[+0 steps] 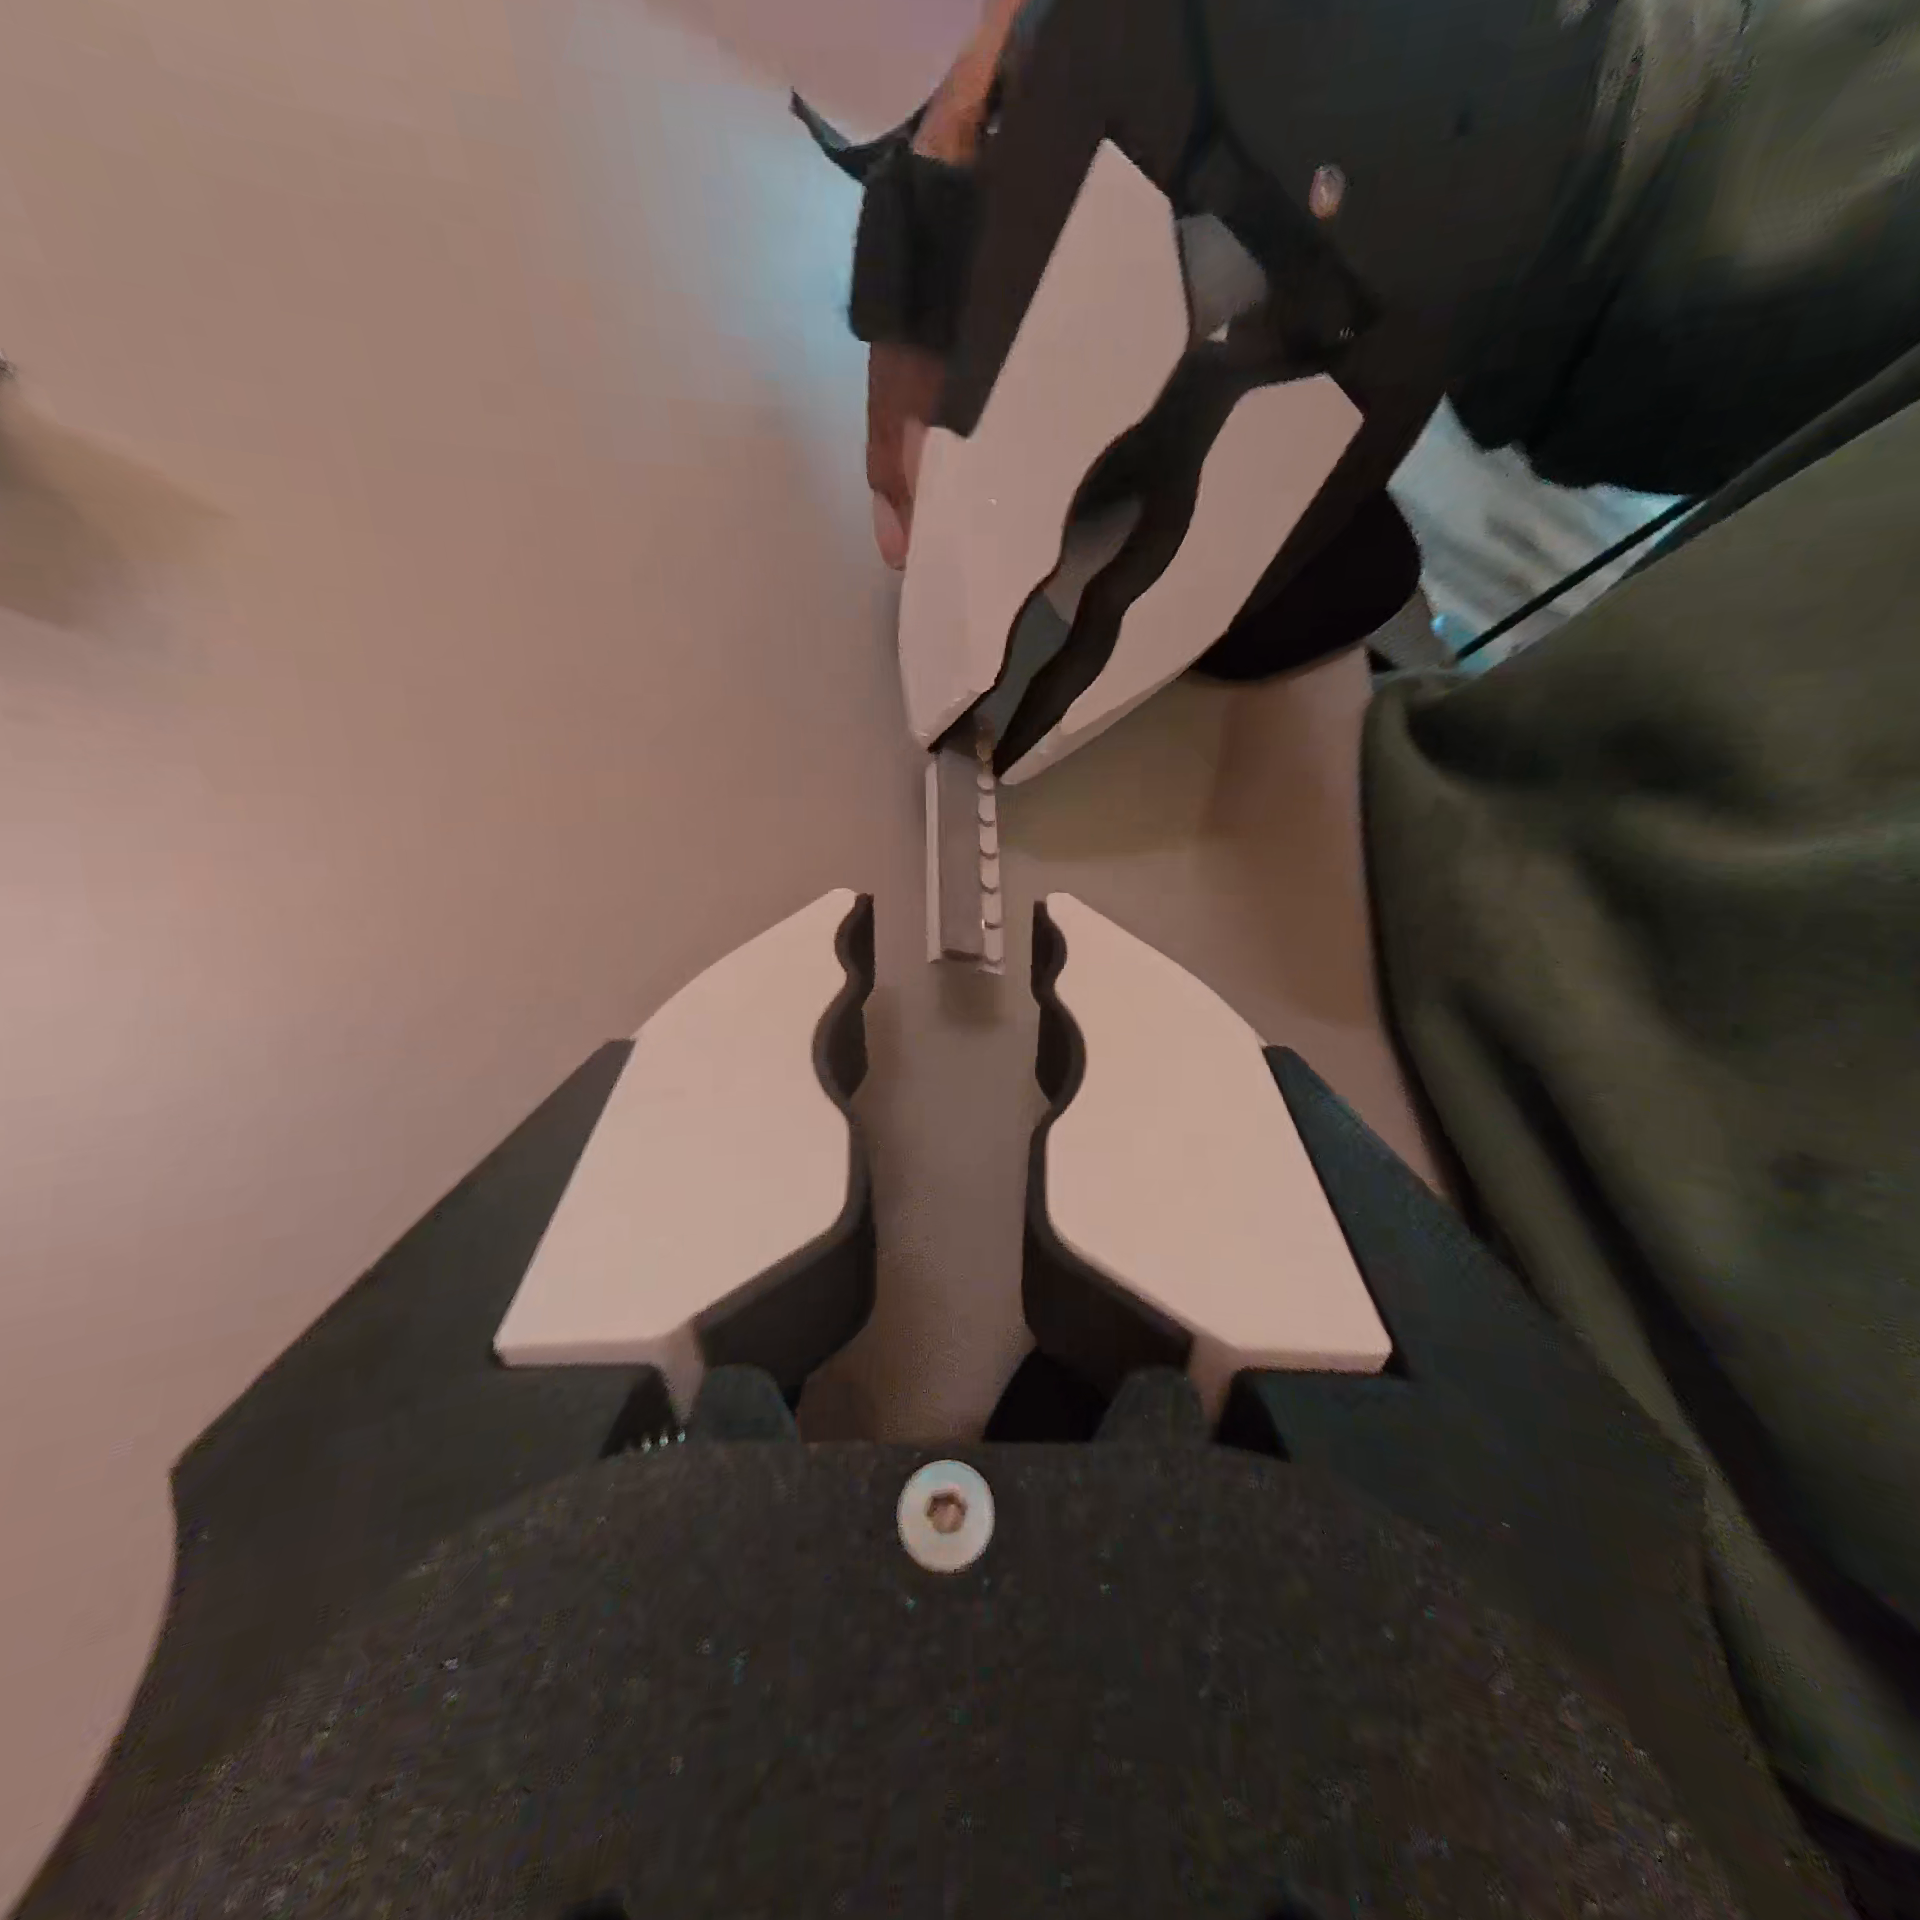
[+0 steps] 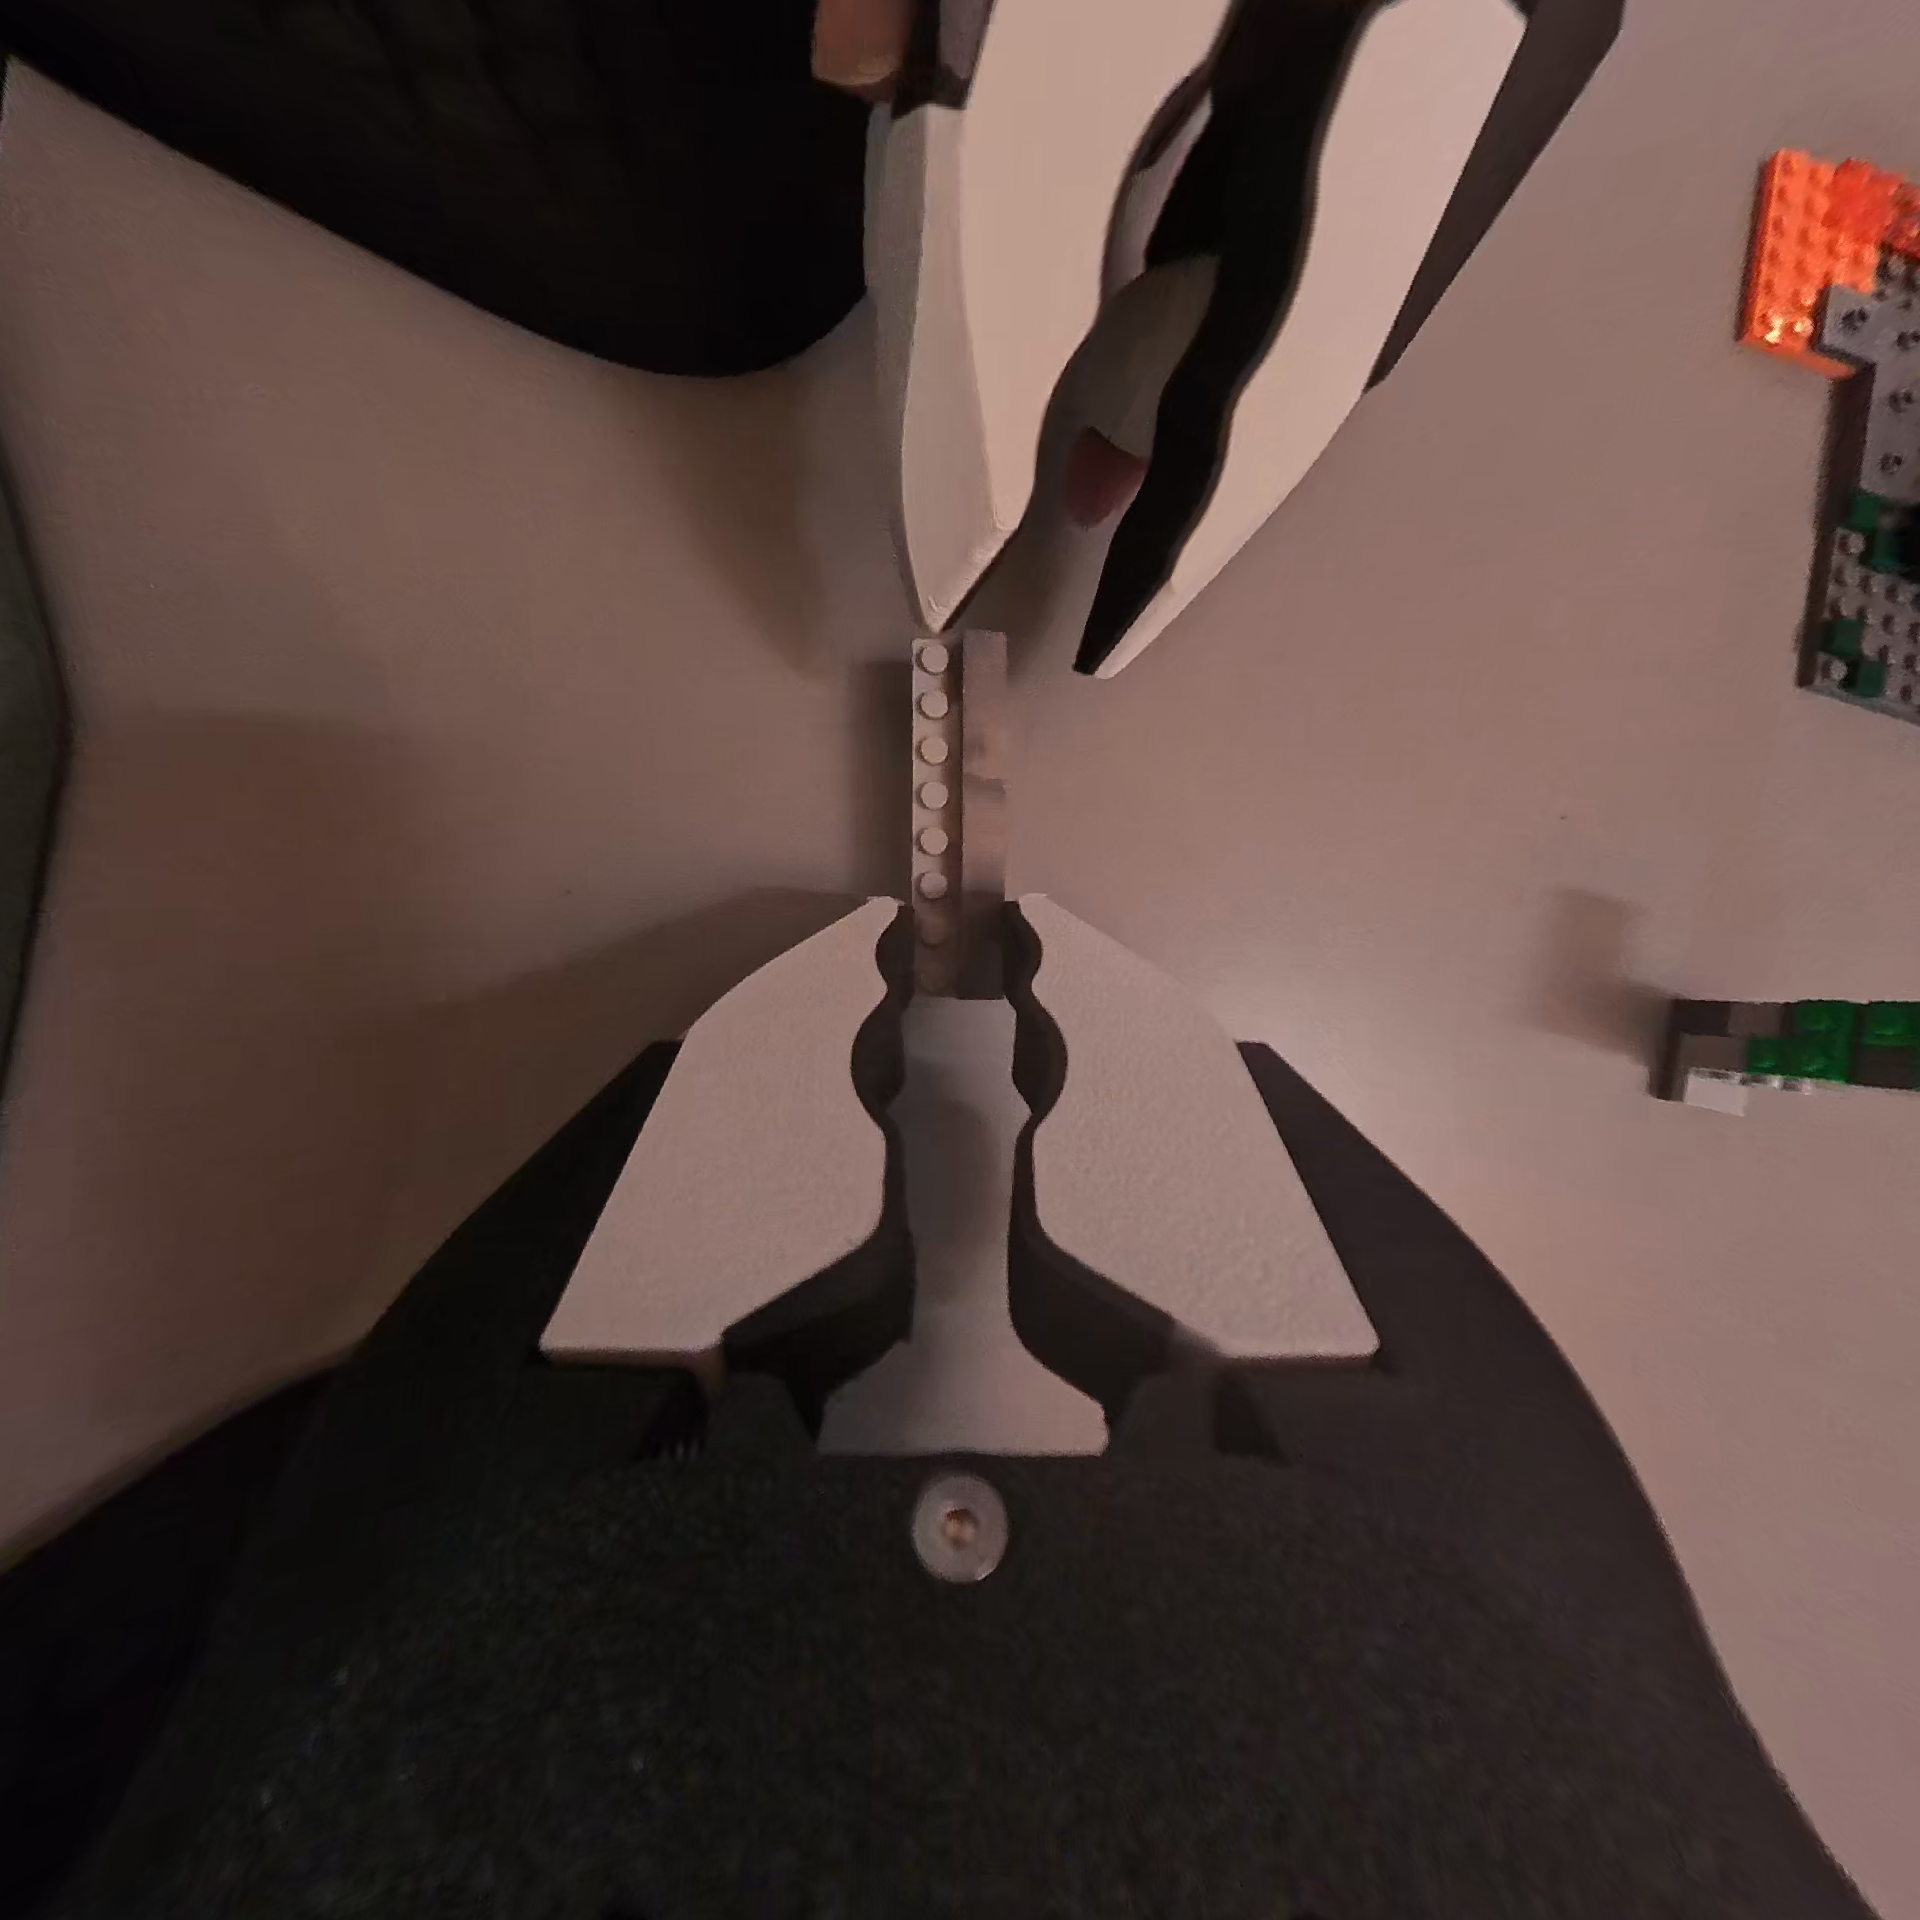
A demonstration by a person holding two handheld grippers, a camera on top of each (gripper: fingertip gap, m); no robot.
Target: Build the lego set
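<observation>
A long grey lego piece (image 2: pixel 956 790) with one row of several studs is held by its near end in my right gripper (image 2: pixel 956 920), which is shut on it above the pale table (image 2: pixel 416 623). In the left wrist view the piece (image 1: pixel 961 873) hangs from the right gripper (image 1: pixel 966 753). Its free end lies between the tips of my left gripper (image 1: pixel 956 914), which is open and does not grip it. In the right wrist view the left gripper (image 2: pixel 1013 644) is open at the piece's far end.
A partly built model (image 2: pixel 1860 416) of an orange plate with grey and green parts lies at the right edge. A small grey and green assembly (image 2: pixel 1787 1049) lies below it. A person's green garment (image 1: pixel 1662 935) fills the right of the left wrist view. Some 4 cm of space lies between my two pairs of fingers. My left tips are roughly 20 cm from the partly built model (image 2: pixel 1860 416).
</observation>
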